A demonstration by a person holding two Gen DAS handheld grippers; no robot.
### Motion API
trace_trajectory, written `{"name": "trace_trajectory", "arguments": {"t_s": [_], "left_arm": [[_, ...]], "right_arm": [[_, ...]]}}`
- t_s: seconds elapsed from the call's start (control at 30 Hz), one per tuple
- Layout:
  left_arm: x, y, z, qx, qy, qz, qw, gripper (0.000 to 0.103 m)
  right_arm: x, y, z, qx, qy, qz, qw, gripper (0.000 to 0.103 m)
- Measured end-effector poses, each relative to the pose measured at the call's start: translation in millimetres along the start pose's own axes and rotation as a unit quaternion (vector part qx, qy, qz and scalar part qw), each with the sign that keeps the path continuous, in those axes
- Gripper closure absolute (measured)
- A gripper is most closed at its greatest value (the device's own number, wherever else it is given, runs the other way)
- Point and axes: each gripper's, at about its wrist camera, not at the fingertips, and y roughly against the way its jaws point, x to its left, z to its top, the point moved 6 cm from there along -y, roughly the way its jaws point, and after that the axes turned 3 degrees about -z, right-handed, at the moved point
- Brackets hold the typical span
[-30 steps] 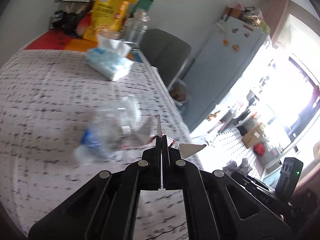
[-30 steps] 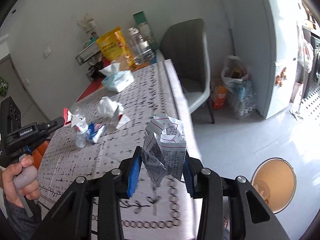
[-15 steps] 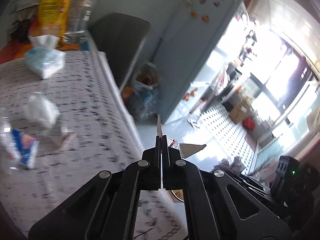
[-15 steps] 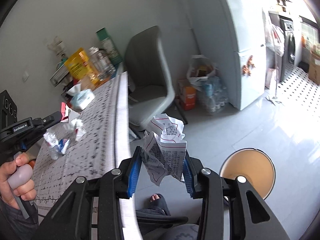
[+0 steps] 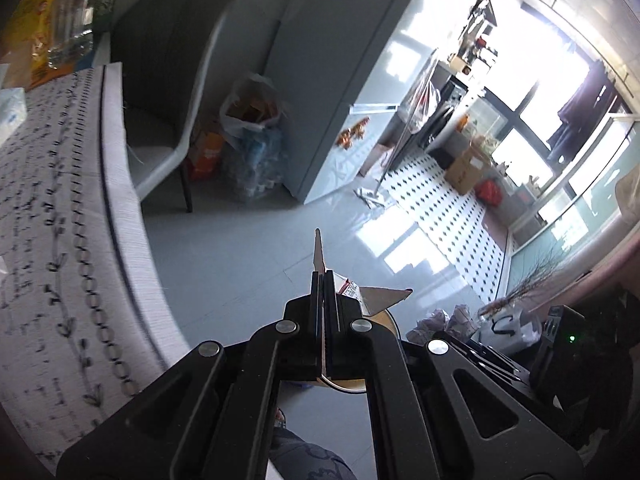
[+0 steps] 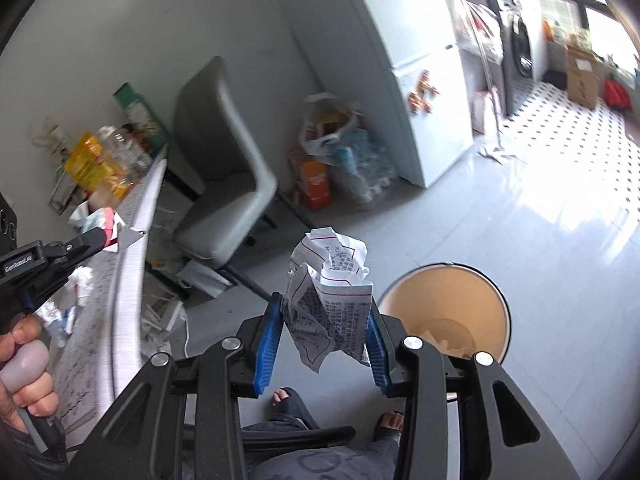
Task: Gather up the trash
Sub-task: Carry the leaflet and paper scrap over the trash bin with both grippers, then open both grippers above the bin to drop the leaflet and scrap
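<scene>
Gripping crumpled printed white paper ball (image 6: pixel 330 280), right tool (image 6: pixel 320 344) beside round tan trash bin (image 6: pixel 444 312) on floor; left tool (image 5: pixel 323 308) clamped on thin foil wrapper scrap (image 5: pixel 384 298).

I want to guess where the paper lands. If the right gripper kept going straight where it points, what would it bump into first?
Probably the bare floor, just left of the trash bin; the right gripper holds the crumpled paper. Depth is uncertain.

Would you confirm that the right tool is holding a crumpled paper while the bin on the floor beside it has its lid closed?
Not quite: the bin is open, with its tan inside visible in the right wrist view. The rest holds: the right tool grips the crumpled paper, and the bin stands on the floor beside it.
</scene>
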Motion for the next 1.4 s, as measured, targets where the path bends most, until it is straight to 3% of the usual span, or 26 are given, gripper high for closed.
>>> {"name": "trace_trajectory", "arguments": {"t_s": [0.07,0.17,0.23,0.43,0.6,0.7,0.73,0.83,0.97,1.1,1.17,1.27,1.4], "left_arm": [[-8,-15,-2,0.011,-0.003,-0.002,0.9999,0.101],[-19,-37,-4,0.029,-0.010,-0.006,0.9995,0.101],[-28,-56,-8,0.047,-0.013,-0.011,0.9987,0.101],[-68,-108,-27,0.096,-0.039,-0.030,0.9941,0.101],[-105,-151,-43,0.135,-0.060,-0.045,0.9880,0.101],[-128,-174,-50,0.150,-0.101,-0.057,0.9819,0.101],[-133,-180,-51,0.150,-0.112,-0.060,0.9805,0.096],[-133,-196,-53,0.159,-0.080,-0.073,0.9814,0.034],[-131,-179,-47,0.147,-0.069,-0.087,0.9829,0.027],[-123,-134,-34,0.110,-0.079,-0.066,0.9886,0.025],[-113,-99,-27,0.072,-0.083,-0.053,0.9926,0.011],[-95,-59,-21,0.044,-0.095,-0.029,0.9940,0.010],[-68,-17,-8,0.009,-0.074,-0.014,0.9971,0.010]], "right_arm": [[-17,-9,0,0.001,-0.013,-0.009,1.000,0.063],[-39,-26,0,-0.001,-0.030,-0.027,0.999,0.052],[-51,-39,0,0.002,-0.037,-0.024,0.999,0.035],[-85,-32,-1,-0.018,-0.067,-0.053,0.996,0.030],[-122,1,-11,-0.033,-0.097,-0.082,0.991,0.030],[-140,23,-16,-0.044,-0.111,-0.098,0.988,0.030],[-145,28,-17,-0.046,-0.114,-0.101,0.987,0.030],[-155,42,-20,-0.052,-0.125,-0.109,0.985,0.029],[-151,46,-21,-0.051,-0.120,-0.104,0.986,0.029],[-136,46,-18,-0.049,-0.106,-0.092,0.989,0.029],[-123,42,-16,-0.046,-0.096,-0.085,0.991,0.029],[-104,37,-15,-0.038,-0.082,-0.075,0.993,0.029],[-66,35,-6,-0.039,-0.047,-0.064,0.996,0.019]]}}
